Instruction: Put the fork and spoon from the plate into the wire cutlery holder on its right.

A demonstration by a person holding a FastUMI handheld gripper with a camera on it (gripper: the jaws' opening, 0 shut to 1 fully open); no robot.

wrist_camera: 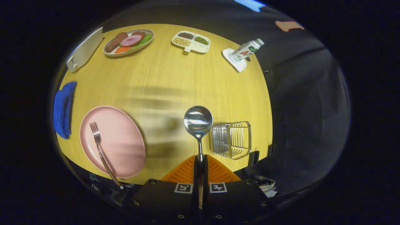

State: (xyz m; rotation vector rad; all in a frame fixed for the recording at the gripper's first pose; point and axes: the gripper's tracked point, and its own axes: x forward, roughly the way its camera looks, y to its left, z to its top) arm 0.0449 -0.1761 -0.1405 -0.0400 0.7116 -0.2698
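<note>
I count one polished steel spoon (pixel 198 122), pinched by its handle between my gripper's (pixel 200 164) closed fingers, bowl upward above the wooden table (pixel 175 84), left of one silver wire cutlery holder (pixel 232 139). One steel fork (pixel 100 147) lies on one round pink plate (pixel 122 147), tines pointing away.

The one camera rides on the gripper (pixel 200 162) and looks forward along its two fingers, which press together on a spoon (pixel 198 121) handle. It hangs high over the near edge of a wooden table (pixel 175 84), tilted down. A pink plate (pixel 118 140) lies near left, a wire holder (pixel 232 139) near right, food dishes far off.
</note>
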